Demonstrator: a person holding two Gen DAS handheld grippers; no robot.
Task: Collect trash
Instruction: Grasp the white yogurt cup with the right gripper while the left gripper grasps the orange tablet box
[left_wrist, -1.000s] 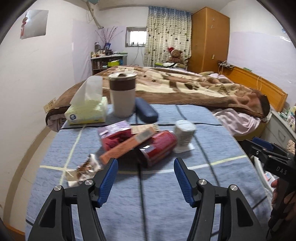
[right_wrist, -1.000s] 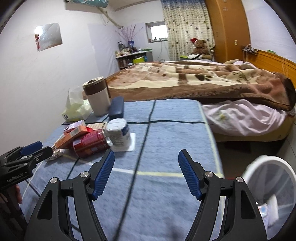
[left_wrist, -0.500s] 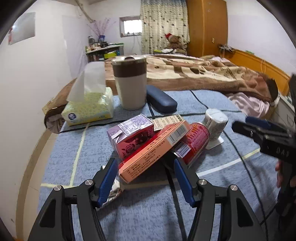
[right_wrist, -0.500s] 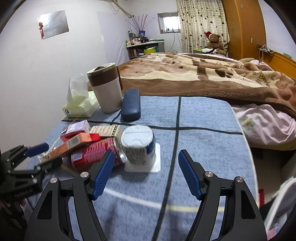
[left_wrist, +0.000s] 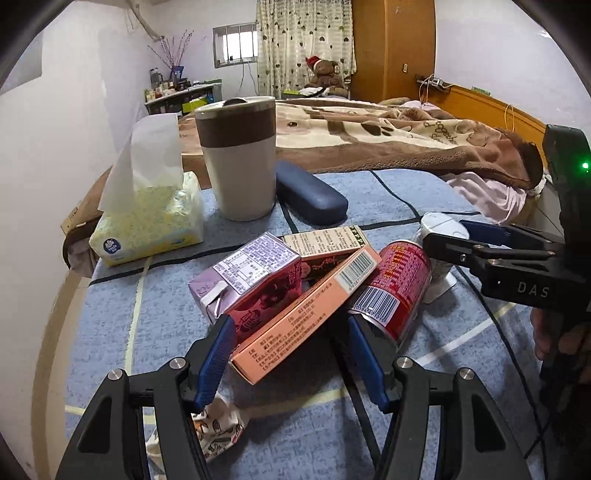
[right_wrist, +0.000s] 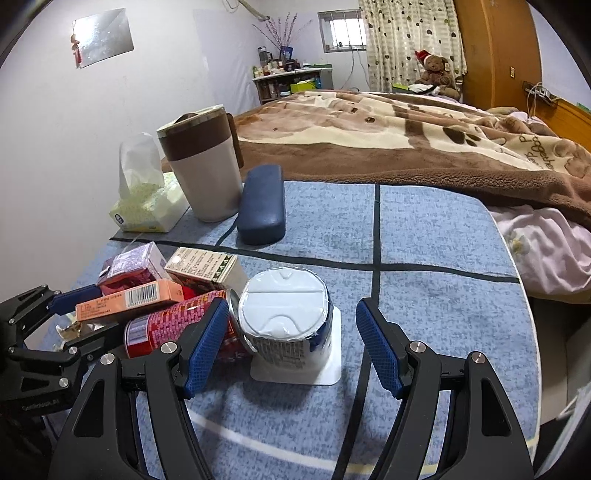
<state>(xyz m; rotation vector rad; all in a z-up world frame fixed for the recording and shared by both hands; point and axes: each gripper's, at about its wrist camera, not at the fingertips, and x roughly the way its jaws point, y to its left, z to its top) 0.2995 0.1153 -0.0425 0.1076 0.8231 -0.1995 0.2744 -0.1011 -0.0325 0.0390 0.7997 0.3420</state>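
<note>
Now both grippers sit over the trash pile on the blue fabric-covered table (right_wrist: 424, 236). Left gripper (left_wrist: 288, 354), jaws approx half open, straddles the long salmon-pink cardboard box (left_wrist: 306, 314) w/o pinching it; light, stiff, crushable, best taken across its narrow sides. Right gripper (right_wrist: 291, 347), jaws wide, nothing held, brackets the white foil-lidded plastic cup (right_wrist: 284, 321); light, thin-walled, take mid-body. Red metal can (right_wrist: 177, 325) lies beside, smooth, prob. rolls.

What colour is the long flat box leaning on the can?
Salmon orange box with a barcode; clearest in the left wrist view.
</note>
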